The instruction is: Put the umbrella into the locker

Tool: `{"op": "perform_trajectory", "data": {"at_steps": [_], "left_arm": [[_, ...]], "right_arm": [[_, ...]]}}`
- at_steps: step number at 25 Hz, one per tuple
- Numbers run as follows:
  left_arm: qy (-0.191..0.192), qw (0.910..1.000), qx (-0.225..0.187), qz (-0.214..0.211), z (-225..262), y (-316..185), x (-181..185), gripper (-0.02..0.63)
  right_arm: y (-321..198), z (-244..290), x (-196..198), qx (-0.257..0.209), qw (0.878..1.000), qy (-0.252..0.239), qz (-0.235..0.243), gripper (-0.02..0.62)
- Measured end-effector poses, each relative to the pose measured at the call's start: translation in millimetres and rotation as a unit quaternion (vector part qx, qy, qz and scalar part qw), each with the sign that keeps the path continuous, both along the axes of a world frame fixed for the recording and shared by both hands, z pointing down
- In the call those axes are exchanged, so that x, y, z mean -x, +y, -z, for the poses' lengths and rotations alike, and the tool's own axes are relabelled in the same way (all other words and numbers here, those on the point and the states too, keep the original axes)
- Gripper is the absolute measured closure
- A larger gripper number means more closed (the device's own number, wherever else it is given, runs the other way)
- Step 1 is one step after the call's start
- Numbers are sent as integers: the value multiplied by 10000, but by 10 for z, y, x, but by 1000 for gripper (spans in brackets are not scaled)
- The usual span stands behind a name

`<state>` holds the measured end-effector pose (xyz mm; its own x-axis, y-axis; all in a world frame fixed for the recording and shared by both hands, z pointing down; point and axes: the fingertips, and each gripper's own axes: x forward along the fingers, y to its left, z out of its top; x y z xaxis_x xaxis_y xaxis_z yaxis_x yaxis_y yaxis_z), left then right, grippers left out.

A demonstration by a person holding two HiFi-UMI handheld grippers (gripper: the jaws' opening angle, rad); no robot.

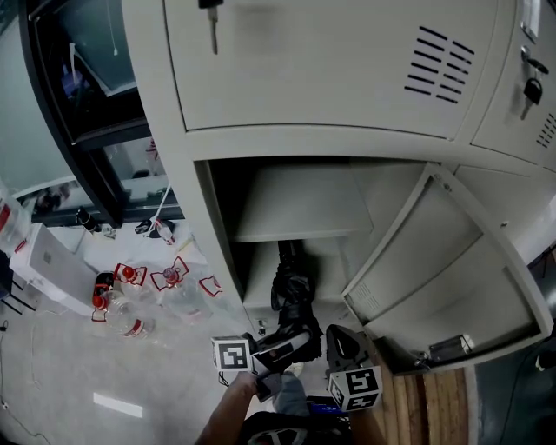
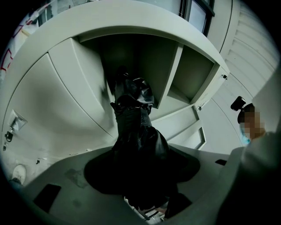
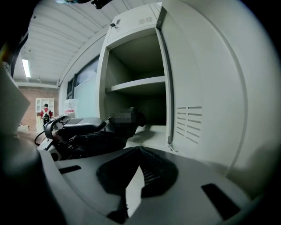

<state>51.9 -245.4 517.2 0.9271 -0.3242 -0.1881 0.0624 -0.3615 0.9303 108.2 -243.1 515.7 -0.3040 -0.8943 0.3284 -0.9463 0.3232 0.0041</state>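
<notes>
A folded black umbrella point(image 1: 291, 287) reaches nose-first into the lower compartment of the open grey locker point(image 1: 300, 209), under its shelf. My left gripper point(image 1: 291, 343) is shut on the umbrella's near end. In the left gripper view the black fabric point(image 2: 134, 127) fills the space between the jaws and points into the locker. My right gripper point(image 1: 340, 346) is just right of the umbrella, near the locker's front edge. In the right gripper view, my right gripper point(image 3: 139, 148) has its pads together with nothing between them. The umbrella point(image 3: 101, 138) and the left gripper lie to its left.
The locker door point(image 1: 443, 261) stands swung open to the right. Keys point(image 1: 213, 26) hang in the closed door above. Several plastic bottles point(image 1: 130, 295) and a white box point(image 1: 48, 261) lie on the floor at left. A person point(image 3: 45, 112) stands far off.
</notes>
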Motion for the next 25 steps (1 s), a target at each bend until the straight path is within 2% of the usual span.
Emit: {"op": "perform_trajectory", "data": {"at_steps": [13, 25], "left_arm": [[203, 9993, 315, 48, -46, -206, -15, 333], [244, 9988, 424, 73, -99, -417, -40, 331]], "right_arm": [[-144, -35, -9, 74, 10000, -30, -36, 595], [-258, -103, -26, 180, 9998, -46, -38, 595]]}}
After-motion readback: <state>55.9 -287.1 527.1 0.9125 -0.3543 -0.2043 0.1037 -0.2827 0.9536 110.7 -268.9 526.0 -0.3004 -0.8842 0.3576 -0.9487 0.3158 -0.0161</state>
